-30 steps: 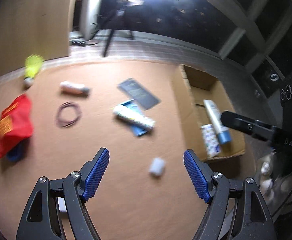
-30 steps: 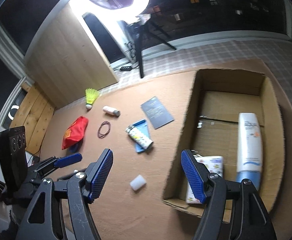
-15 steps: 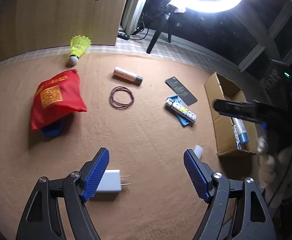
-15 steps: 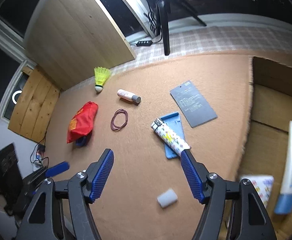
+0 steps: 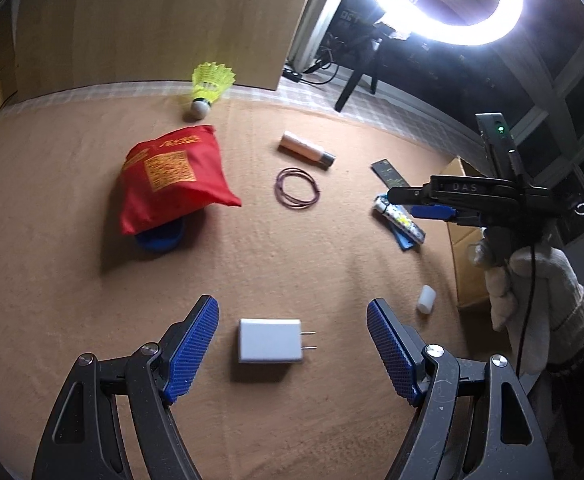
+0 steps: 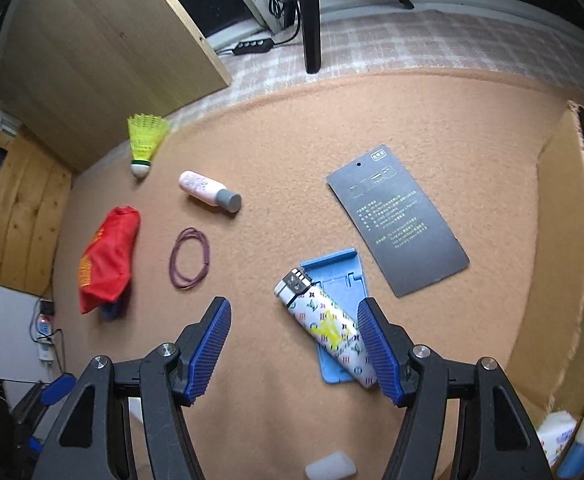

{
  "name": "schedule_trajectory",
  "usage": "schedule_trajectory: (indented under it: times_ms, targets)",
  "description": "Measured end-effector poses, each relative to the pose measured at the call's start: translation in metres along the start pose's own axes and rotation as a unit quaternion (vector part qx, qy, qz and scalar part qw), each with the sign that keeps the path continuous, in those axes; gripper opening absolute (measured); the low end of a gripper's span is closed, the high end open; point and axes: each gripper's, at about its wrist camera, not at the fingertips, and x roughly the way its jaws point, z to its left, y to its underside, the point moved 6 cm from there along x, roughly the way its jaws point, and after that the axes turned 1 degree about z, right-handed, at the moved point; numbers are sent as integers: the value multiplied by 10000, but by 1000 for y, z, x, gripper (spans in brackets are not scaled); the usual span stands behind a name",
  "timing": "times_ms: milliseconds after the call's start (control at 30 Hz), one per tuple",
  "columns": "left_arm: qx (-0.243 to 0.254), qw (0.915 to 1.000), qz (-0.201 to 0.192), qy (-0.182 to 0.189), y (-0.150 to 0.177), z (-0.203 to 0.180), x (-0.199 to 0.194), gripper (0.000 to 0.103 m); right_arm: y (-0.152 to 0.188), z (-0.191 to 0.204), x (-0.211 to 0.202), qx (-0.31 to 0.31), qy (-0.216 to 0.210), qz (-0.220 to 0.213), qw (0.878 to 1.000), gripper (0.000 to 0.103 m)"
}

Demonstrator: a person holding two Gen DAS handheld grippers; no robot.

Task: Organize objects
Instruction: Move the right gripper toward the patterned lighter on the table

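Charger (image 5: 270,340) lies flat on brown mat (image 5: 72,288) btwn pads of left gripper (image 5: 293,346); jaws wide, nothing gripped, clear mat all round it; right gripper (image 6: 294,347) jaws at mid width, empty, right pad just over patterned lighter (image 6: 327,330), which lies across blue tray (image 6: 333,276); grey card (image 6: 397,226) beside tray, cardboard box (image 6: 559,240) wall at mat's right edge; hair ties (image 6: 190,258), pink bottle (image 6: 208,190), shuttlecock (image 6: 144,144), red bag (image 6: 108,258) spread toward left, open mat btwn them.
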Motion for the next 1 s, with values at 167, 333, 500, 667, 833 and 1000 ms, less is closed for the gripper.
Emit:
schedule_trajectory:
  times_ms: [167,333,500,667,833,1000]
  targets:
    - [-45,10000,0,-24,1,8,-1,79,5,0,4,77,-124,98,9998,60]
    - [-51,10000,20,9,1,8,2,79,11,8,4,3,-277,160,9995,58]
    - [21,10000,44,45,0,2,5,79,17,27,11,-340,-367,241,9985,57]
    - [48,10000,72,24,0,0,7,79,30,46,18,-645,-463,340,9963,57]
    - [96,9999,61,-68,-7,4,11,79,40,42,15,-737,-16,160,9972,57]
    - [163,9998,66,-123,-33,2,26,76,52,43,14,-751,24,72,9971,50]
